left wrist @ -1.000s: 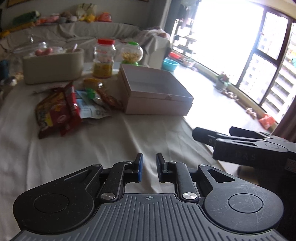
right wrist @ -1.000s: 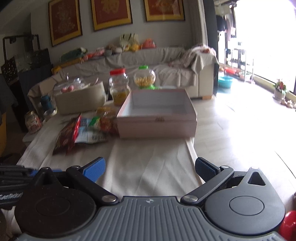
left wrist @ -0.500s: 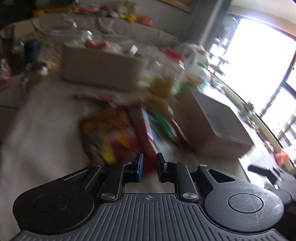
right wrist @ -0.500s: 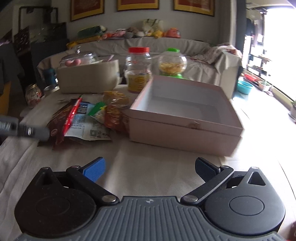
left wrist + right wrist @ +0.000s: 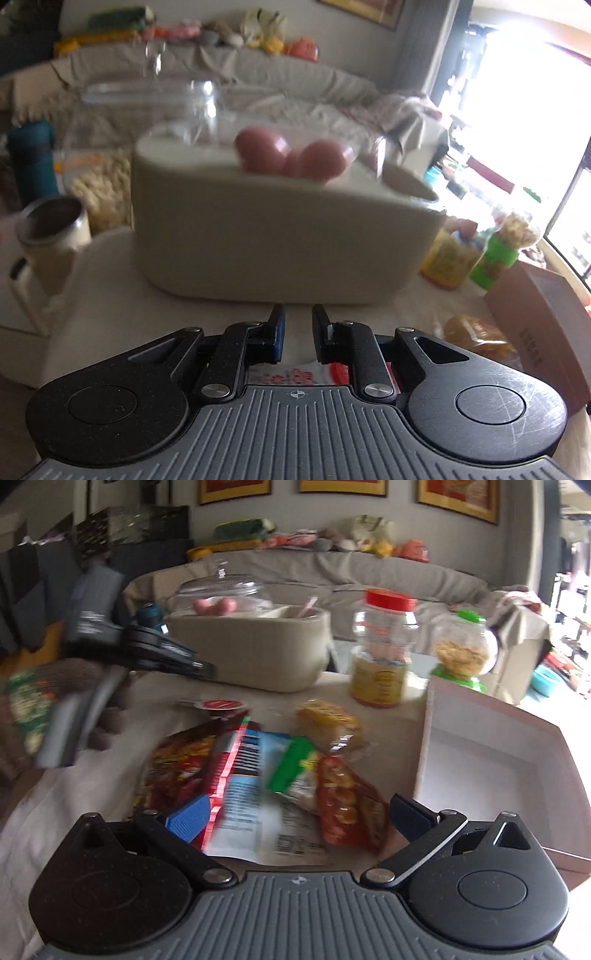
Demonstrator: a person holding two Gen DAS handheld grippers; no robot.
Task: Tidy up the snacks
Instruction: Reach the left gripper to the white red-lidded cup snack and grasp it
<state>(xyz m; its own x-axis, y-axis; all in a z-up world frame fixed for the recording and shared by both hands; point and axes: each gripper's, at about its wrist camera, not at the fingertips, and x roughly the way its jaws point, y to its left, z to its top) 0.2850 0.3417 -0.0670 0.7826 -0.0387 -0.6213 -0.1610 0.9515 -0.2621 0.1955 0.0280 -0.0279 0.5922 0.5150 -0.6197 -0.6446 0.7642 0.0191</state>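
A pile of snack packets [image 5: 258,771] lies on the cloth-covered table: a red bag, a blue-and-white packet, a green-topped one and an orange-red one [image 5: 347,808]. An open pale pink box [image 5: 491,760] stands to their right, empty inside. My right gripper [image 5: 295,816] is open and empty, low over the near edge of the pile. My left gripper [image 5: 297,321] has its jaws nearly closed with nothing between them, close to a beige organiser box [image 5: 273,236]. It also shows in the right wrist view [image 5: 199,670], held above the table at the left.
The beige organiser [image 5: 251,650] holds pink round items under a clear lid. A red-lidded jar [image 5: 384,653] and a green-based jar [image 5: 461,650] stand behind the pink box. A metal-rimmed cup [image 5: 55,236] and a teal bottle [image 5: 33,158] are left. A sofa lies behind.
My left gripper has swung left and forward from the table's front to just before the beige organiser. My right gripper has moved forward over the snack pile. Both jaws are unchanged.
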